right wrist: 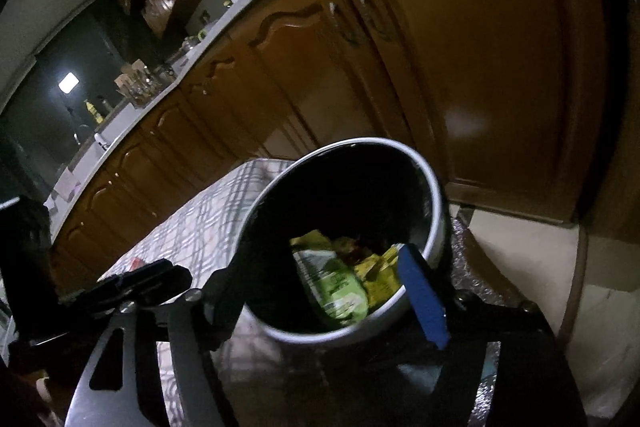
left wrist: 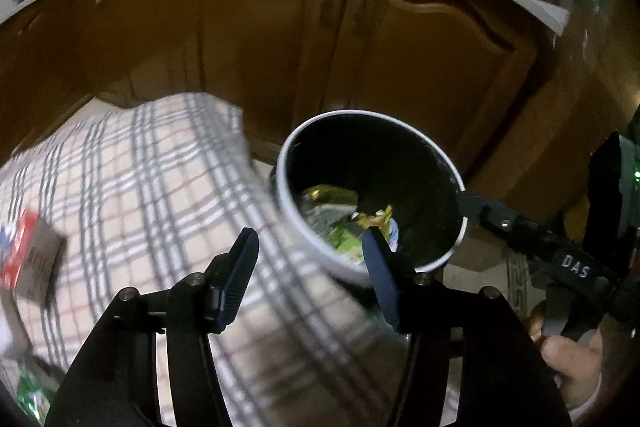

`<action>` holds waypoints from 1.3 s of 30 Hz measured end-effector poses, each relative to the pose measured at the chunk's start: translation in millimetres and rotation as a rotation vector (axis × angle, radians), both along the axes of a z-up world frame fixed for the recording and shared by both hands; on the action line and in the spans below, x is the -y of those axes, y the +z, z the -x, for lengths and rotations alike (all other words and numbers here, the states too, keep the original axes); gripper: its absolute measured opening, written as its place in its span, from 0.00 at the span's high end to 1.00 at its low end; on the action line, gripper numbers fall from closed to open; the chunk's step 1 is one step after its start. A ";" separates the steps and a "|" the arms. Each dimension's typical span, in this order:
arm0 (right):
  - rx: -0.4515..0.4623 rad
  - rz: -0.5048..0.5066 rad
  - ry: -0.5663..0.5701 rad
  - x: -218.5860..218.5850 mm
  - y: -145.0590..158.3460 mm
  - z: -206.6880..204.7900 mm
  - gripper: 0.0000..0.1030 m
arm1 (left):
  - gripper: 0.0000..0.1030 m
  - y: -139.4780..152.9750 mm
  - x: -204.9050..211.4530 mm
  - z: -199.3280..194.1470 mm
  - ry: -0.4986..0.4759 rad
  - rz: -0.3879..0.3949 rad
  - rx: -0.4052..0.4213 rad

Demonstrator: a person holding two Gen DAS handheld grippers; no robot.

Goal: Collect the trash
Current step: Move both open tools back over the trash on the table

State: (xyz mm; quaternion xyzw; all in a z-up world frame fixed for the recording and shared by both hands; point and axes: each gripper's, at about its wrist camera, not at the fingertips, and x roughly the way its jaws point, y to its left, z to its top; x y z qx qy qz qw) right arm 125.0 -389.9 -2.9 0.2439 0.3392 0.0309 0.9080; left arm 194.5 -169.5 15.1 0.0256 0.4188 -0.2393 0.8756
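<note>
Right by checked cloth, white bin w/ wrappers, right claw clamped on rim; left claw wide.

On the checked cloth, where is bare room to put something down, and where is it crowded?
The middle of the checked cloth, between the red box at its left edge and the white bin, lies bare. It is crowded at the bin, where the right gripper reaches its rim, and inside it, among the wrappers.
</note>
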 end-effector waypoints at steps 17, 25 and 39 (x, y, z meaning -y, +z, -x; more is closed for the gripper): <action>0.033 -0.043 0.172 -100.9 11.7 24.2 0.24 | 0.47 5.5 -143.4 53.4 0.256 0.072 0.017; 0.015 -0.041 0.273 -151.8 6.4 29.4 0.24 | 0.47 2.5 -191.8 64.8 0.343 0.074 0.010; -0.024 -0.020 0.464 -224.4 -3.1 27.2 0.24 | 0.44 -5.3 -276.4 69.0 0.498 0.031 -0.027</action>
